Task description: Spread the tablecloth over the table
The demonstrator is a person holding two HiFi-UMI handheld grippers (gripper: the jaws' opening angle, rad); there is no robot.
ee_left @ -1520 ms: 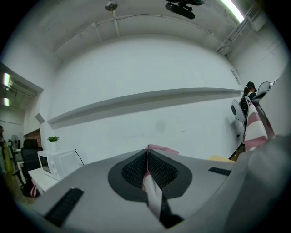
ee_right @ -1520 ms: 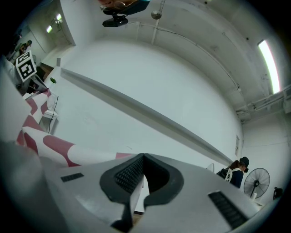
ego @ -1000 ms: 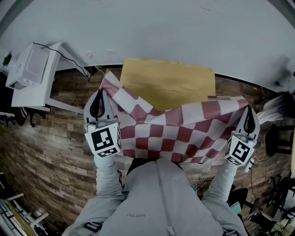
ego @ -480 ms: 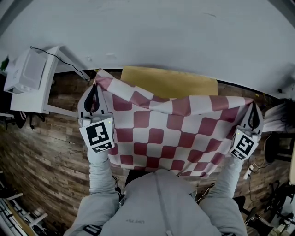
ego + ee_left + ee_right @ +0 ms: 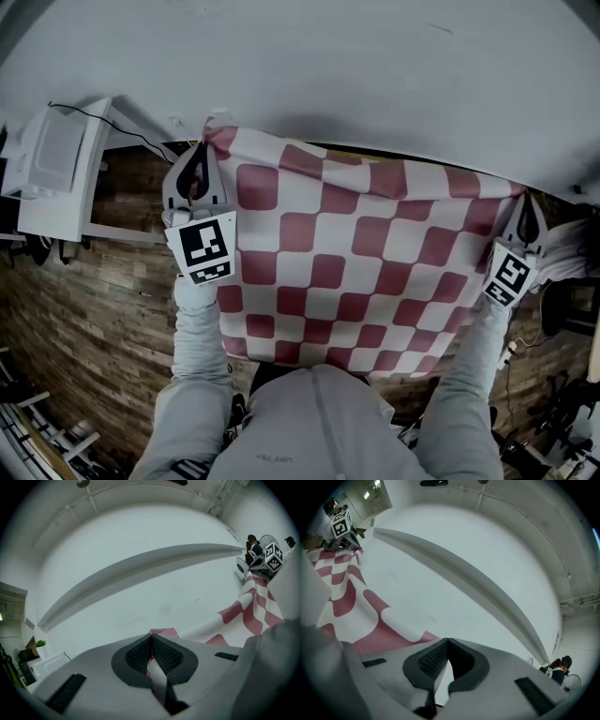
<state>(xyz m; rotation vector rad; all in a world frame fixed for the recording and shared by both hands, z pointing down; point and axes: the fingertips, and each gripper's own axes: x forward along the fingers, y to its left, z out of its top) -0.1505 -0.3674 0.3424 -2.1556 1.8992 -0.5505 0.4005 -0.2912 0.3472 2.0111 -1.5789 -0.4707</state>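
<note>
Left claw [image 5: 201,155], right claw [image 5: 528,202] pinched shut; arms extended, apart.

Stretched between the left gripper [image 5: 202,155] and the right gripper [image 5: 527,204], a red-and-white checked tablecloth [image 5: 366,253] fills the whole span ahead of the person and hides whatever lies beneath it. A white wall [image 5: 375,75] closes off the far side. A white stand [image 5: 56,173] with a black cable [image 5: 131,122] stands left of the left gripper, with open wood floor [image 5: 103,309] between them. Dark furniture [image 5: 555,309], too dim to identify, crowds the right edge.
</note>
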